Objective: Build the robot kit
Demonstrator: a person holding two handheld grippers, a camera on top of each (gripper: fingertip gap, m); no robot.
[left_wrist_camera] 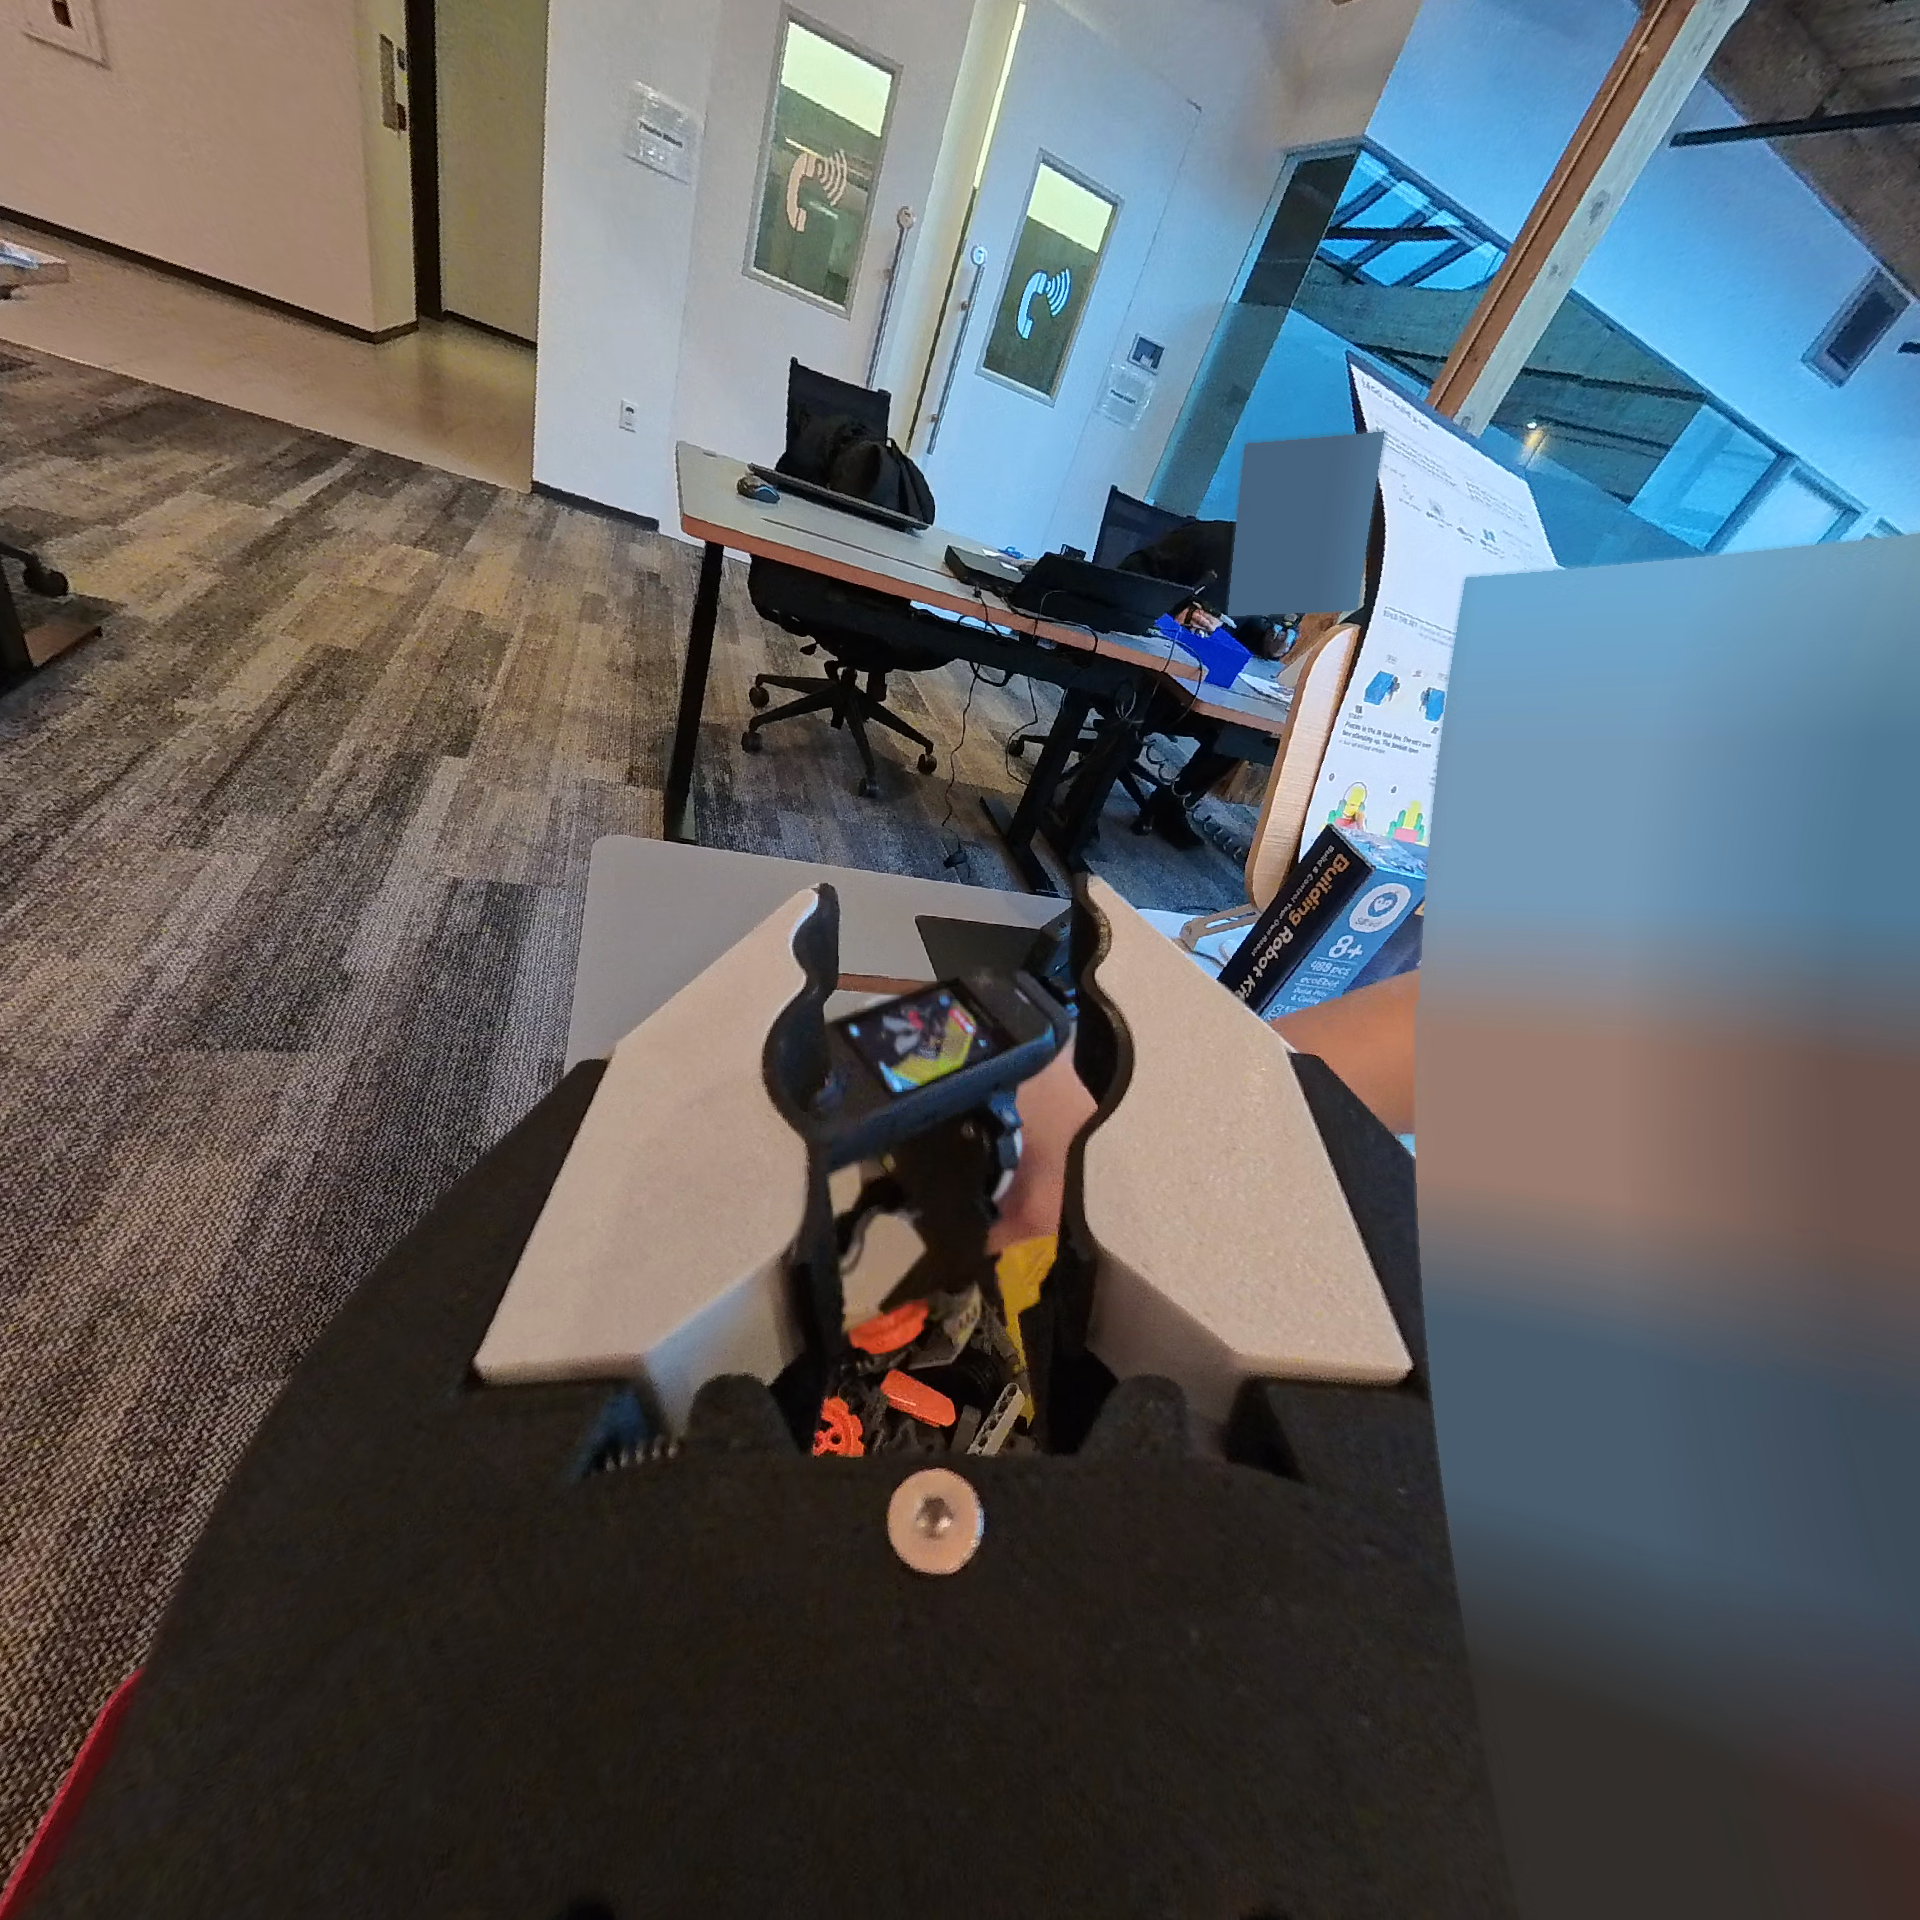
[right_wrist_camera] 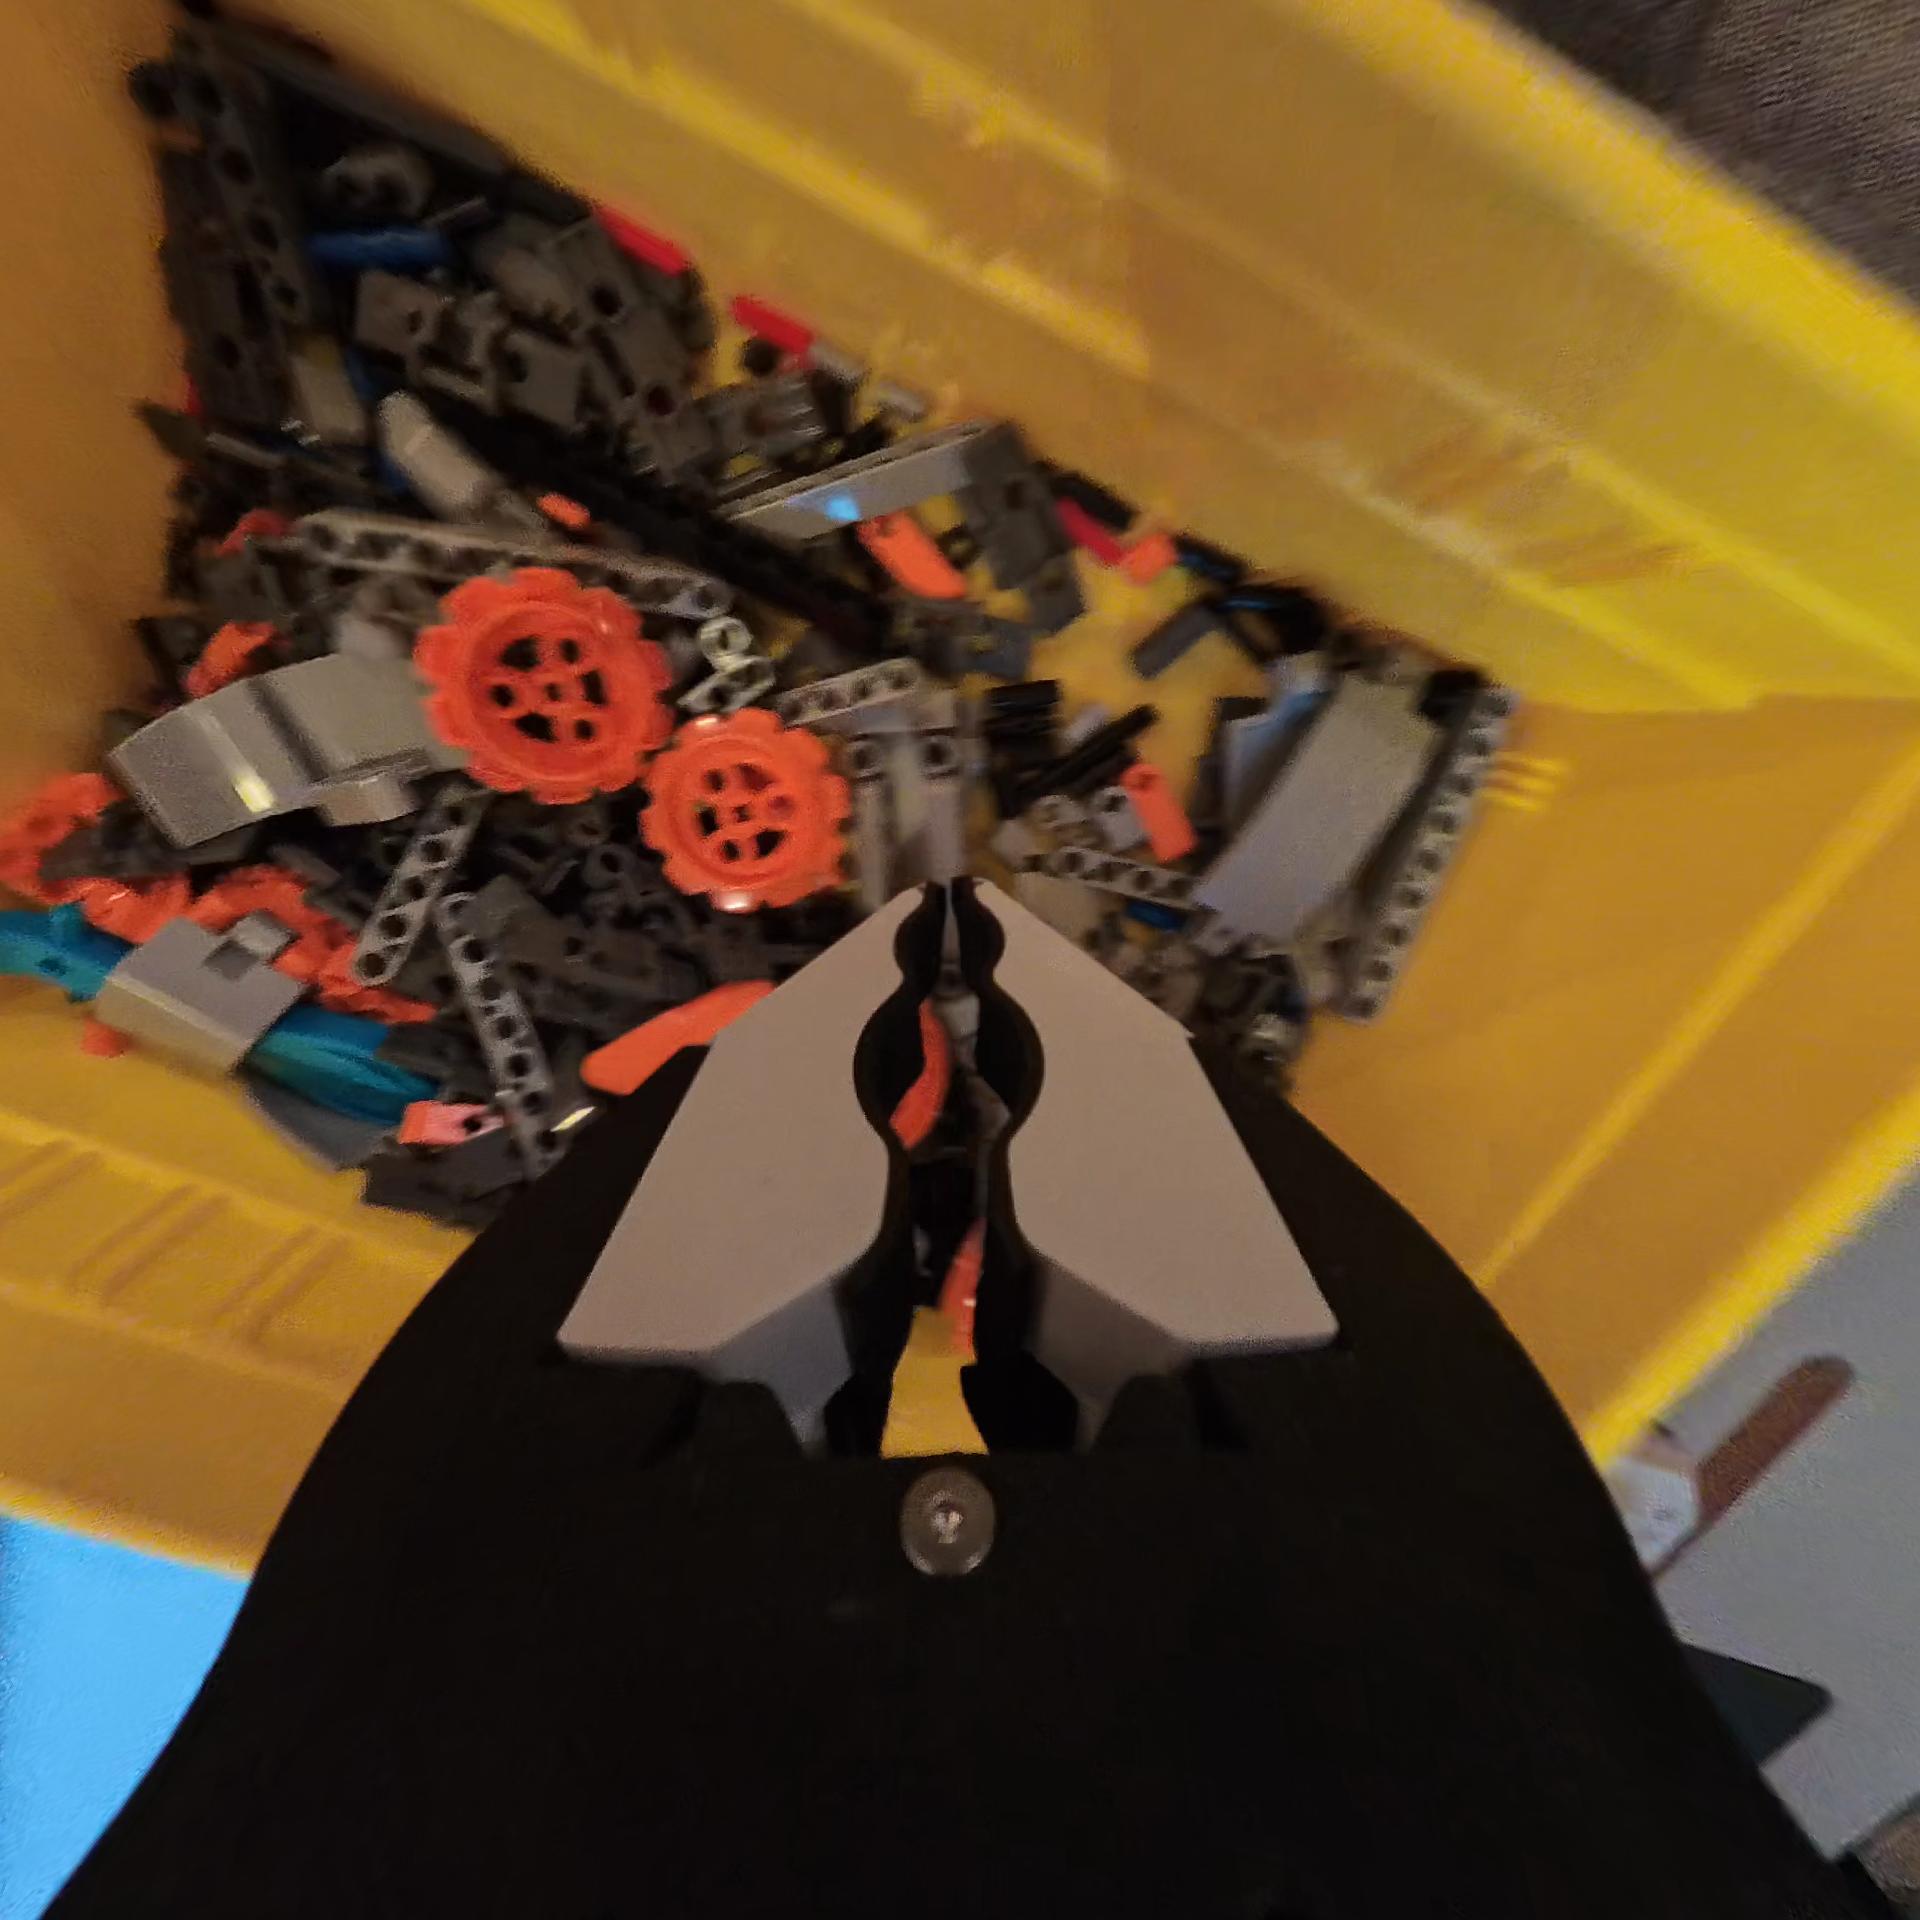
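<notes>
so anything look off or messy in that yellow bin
Nothing looks spilled or broken. The building pieces lie in a loose heap inside the yellow bin, as unsorted parts would. The right gripper is nearly closed above the heap; the picture is too blurred to judge finer damage.

A pale grey desk carries a yellow bin heaped with grey, black and orange building pieces, while a dark blue product box lies toward the desk's far right edge.
</notes>
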